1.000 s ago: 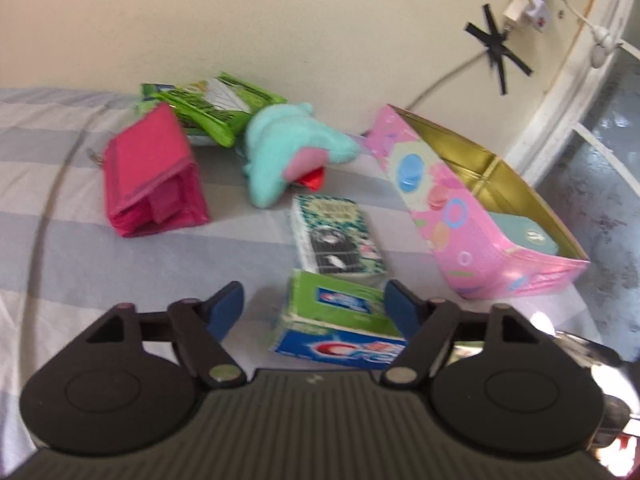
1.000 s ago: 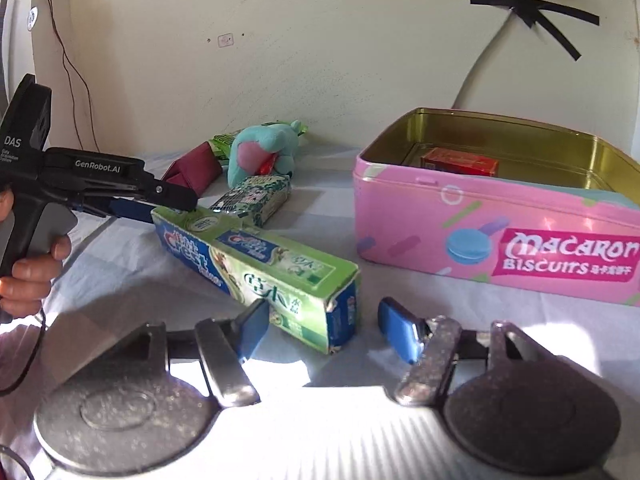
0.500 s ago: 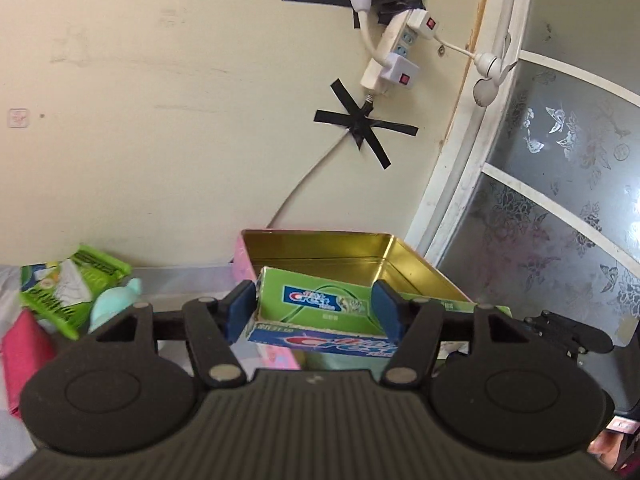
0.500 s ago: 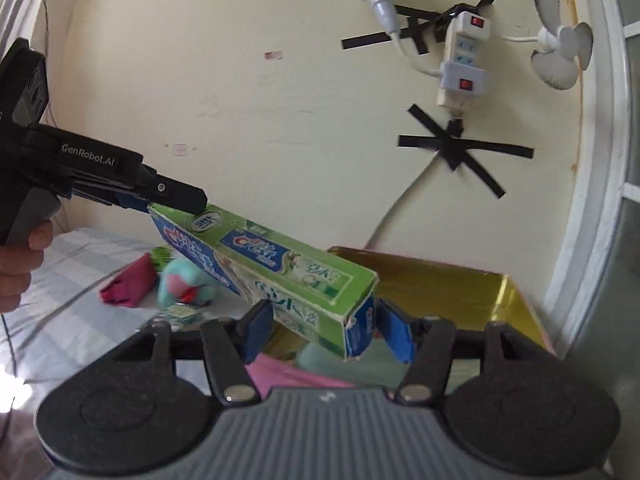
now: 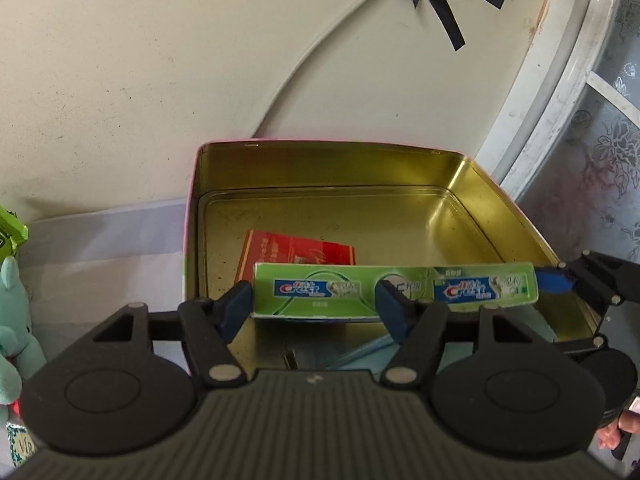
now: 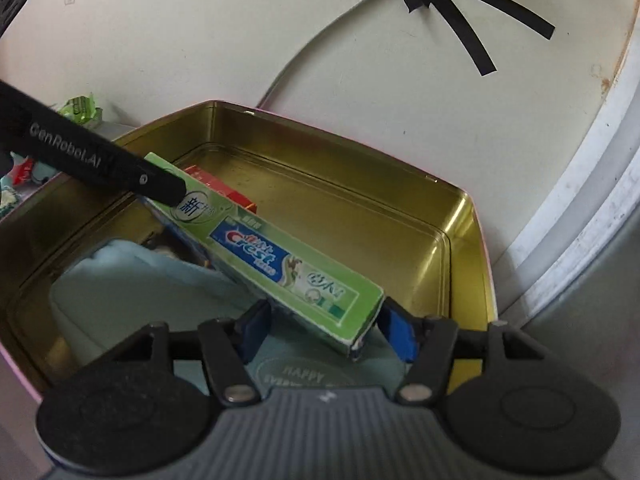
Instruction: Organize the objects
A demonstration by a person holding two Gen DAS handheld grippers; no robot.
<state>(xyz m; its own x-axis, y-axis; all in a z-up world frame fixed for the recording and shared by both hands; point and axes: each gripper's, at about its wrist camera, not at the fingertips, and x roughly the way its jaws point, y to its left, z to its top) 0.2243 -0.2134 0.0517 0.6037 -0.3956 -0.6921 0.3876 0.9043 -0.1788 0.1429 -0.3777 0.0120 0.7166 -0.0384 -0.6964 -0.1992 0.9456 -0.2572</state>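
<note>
Two hand-held grippers, left hand-held gripper (image 5: 314, 306) loosening and right hand-held gripper (image 6: 326, 330) clamped, span the toothpaste box (image 6: 276, 258) lengthwise above the tin (image 6: 468, 248).

My bed (image 5: 100, 264) carries everything here, its sheet pale with a lilac stripe running along by the wall. The open tin (image 5: 512, 216) stands on it at the far right. Left of the tin lie a mint plush toy (image 5: 12, 320) and a green packet (image 5: 12, 232).

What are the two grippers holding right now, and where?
The toothpaste box, one end each: right gripper grips its end; left gripper has just been opening.
</note>
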